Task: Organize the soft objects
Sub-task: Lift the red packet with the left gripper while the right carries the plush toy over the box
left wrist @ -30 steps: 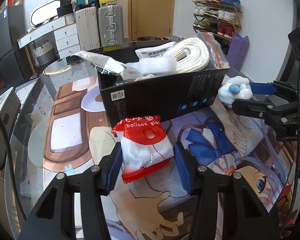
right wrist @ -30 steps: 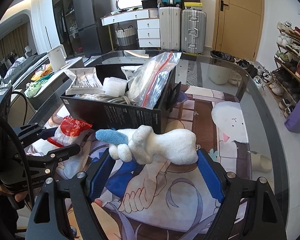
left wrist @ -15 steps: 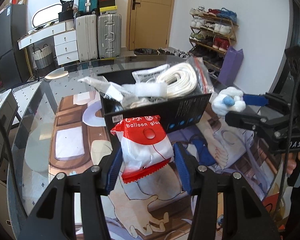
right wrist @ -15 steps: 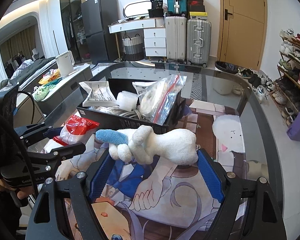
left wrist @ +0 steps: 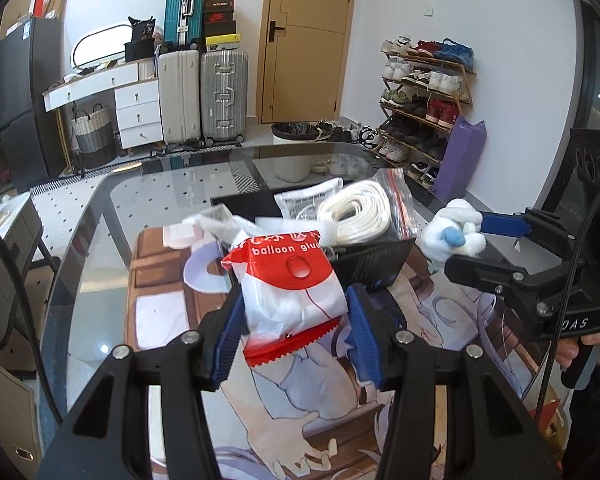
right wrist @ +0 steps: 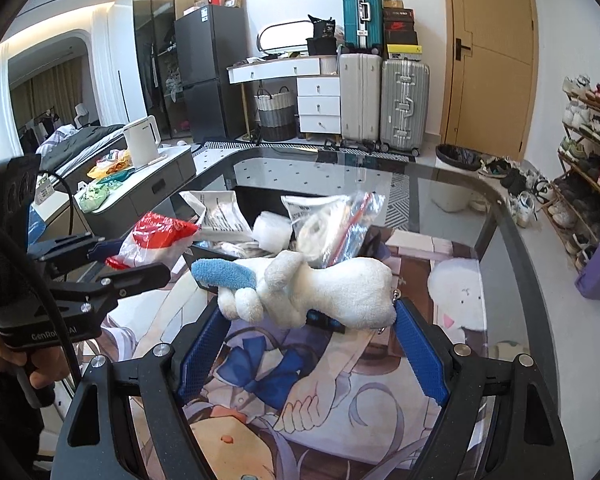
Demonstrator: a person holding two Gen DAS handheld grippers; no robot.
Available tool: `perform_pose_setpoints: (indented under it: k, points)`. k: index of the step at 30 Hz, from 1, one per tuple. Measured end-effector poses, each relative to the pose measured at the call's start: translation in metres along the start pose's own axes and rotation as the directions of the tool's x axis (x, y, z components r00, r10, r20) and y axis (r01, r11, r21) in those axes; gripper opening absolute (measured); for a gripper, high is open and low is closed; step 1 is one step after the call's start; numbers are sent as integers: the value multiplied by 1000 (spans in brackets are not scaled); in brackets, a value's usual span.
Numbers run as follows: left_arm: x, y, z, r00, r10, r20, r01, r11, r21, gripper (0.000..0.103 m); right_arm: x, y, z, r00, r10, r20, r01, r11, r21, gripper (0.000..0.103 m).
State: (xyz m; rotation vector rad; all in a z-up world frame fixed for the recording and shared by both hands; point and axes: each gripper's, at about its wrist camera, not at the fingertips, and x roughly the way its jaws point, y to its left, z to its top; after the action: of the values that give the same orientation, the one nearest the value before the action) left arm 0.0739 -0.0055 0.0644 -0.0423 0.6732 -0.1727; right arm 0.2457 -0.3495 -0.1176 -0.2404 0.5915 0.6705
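Observation:
My left gripper is shut on a red and white "balloon glue" packet and holds it in the air before the black box. The packet also shows in the right wrist view. My right gripper is shut on a white plush toy with a blue end, held above the table near the box's right side. The toy also shows in the left wrist view. The box holds a bagged white cord coil, paper packets and a foam piece.
The glass table carries a printed anime mat. A side cabinet with a kettle stands at the left. Suitcases, a door, a shoe rack and a purple bag stand behind.
Both grippers have risen and pulled back from the box with their items still held. The box now looks lower and farther away in both views.

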Motion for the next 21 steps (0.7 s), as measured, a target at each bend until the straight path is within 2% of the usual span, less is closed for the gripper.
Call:
perform_pose_setpoints:
  k: [11,21]
  points:
    - [17,9,28,1000,14,-3,-14,1000,0,50,20,14,31,1000,4,-19,-6,994,-110,84]
    - [39,19,37,999,28,-26,-28,1000,-4,50,54,13,55,999,-12,-52,3,984,-177,84]
